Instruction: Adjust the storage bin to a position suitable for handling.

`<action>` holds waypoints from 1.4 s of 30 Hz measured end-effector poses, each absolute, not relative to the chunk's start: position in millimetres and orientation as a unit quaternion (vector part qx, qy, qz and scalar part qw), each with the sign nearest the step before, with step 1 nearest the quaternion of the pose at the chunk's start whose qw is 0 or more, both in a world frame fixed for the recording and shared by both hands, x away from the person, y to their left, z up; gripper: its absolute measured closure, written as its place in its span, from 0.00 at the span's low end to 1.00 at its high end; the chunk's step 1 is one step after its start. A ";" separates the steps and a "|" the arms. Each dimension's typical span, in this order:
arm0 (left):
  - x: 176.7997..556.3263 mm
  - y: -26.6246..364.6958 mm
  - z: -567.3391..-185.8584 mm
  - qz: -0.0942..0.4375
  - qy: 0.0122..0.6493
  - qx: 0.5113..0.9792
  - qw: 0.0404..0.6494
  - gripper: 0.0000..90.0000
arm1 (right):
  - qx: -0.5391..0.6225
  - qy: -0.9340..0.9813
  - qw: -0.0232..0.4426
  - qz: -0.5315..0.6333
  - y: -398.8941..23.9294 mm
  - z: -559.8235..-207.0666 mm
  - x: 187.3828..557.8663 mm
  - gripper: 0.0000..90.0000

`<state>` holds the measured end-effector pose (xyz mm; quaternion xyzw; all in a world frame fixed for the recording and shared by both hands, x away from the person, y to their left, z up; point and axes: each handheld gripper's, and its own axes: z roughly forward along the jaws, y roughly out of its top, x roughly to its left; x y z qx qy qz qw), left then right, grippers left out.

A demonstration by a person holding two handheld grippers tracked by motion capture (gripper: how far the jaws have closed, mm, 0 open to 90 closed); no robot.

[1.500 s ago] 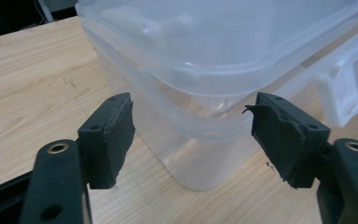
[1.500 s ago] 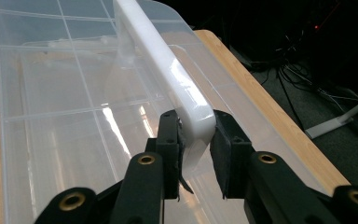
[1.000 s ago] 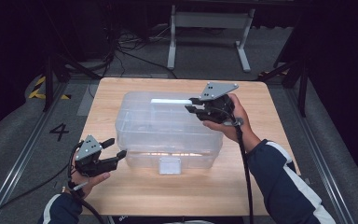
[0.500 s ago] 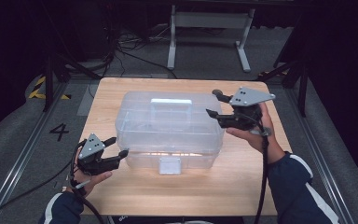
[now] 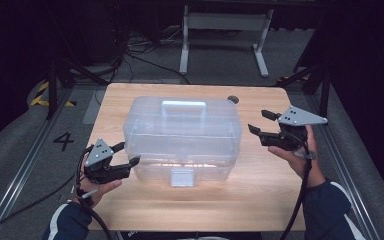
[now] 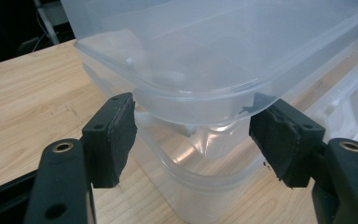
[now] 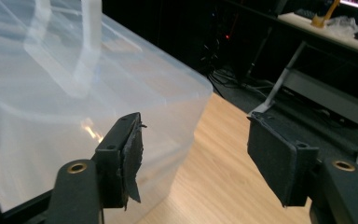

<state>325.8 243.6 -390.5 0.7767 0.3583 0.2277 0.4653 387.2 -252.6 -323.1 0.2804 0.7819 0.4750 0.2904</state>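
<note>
A clear plastic storage box (image 5: 182,135) with a lid and a top handle stands in the middle of the wooden table (image 5: 260,200). My left gripper (image 5: 128,153) sits at the box's front left corner. In the left gripper view its jaws (image 6: 191,140) have just been opening; they stand apart on either side of the lid's corner (image 6: 205,56), and the pads do not press on it. My right gripper (image 5: 259,121) hovers just right of the box and points at its side. Its jaws (image 7: 196,158) have also just been opening, with nothing between them and the box (image 7: 51,93) to their left.
A white latch (image 5: 182,176) hangs on the box's front wall. A small dark round mark (image 5: 233,99) lies on the table behind the box. Beyond the table stand a metal frame (image 5: 225,30) and floor cables. A "4" (image 5: 63,141) is marked on the floor at left.
My right gripper has moved off the box's top to the right and lower, beside the box, with its jaws wider. The left gripper stayed put and its jaws parted a little.
</note>
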 end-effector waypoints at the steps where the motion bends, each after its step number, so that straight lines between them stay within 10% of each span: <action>1: 325.8 243.6 -390.5 0.228 0.358 0.777 0.465 0.36 | 0.280 0.784 0.288 0.473 -253.9 -326.0 387.6 0.40; 42: 326.8 252.4 -386.6 0.237 0.356 0.773 0.468 0.29 | 0.241 0.802 0.269 0.477 -235.6 -389.2 388.9 0.39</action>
